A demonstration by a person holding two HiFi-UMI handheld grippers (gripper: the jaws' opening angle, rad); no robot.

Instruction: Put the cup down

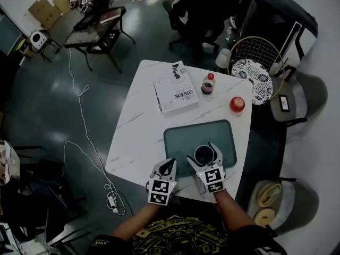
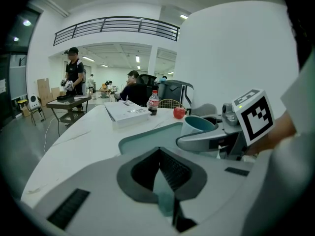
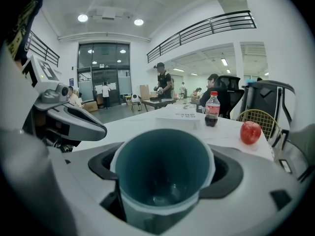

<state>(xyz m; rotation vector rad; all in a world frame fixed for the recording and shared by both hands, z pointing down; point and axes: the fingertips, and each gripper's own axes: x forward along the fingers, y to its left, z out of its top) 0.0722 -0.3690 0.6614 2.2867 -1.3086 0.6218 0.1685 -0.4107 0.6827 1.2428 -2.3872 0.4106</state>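
Note:
A teal cup (image 1: 204, 154) stands upright on the green tray (image 1: 178, 137) near the table's front edge. My right gripper (image 1: 203, 153) is open, one jaw on each side of the cup. In the right gripper view the cup (image 3: 162, 176) fills the space between the jaws of my right gripper (image 3: 167, 166), with dark gaps showing at both sides. My left gripper (image 1: 171, 163) is shut and empty, just left of the cup at the tray's front edge. From the left gripper view the cup (image 2: 198, 125) sits to the right, past my left gripper (image 2: 158, 151).
On the white marble table (image 1: 135, 137) lie a book (image 1: 175, 87), a cola bottle (image 1: 207, 83) and a red apple (image 1: 237, 104), all beyond the tray. A wire-backed chair (image 1: 255, 62) stands at the far right. A white cable (image 1: 79, 142) runs over the floor on the left.

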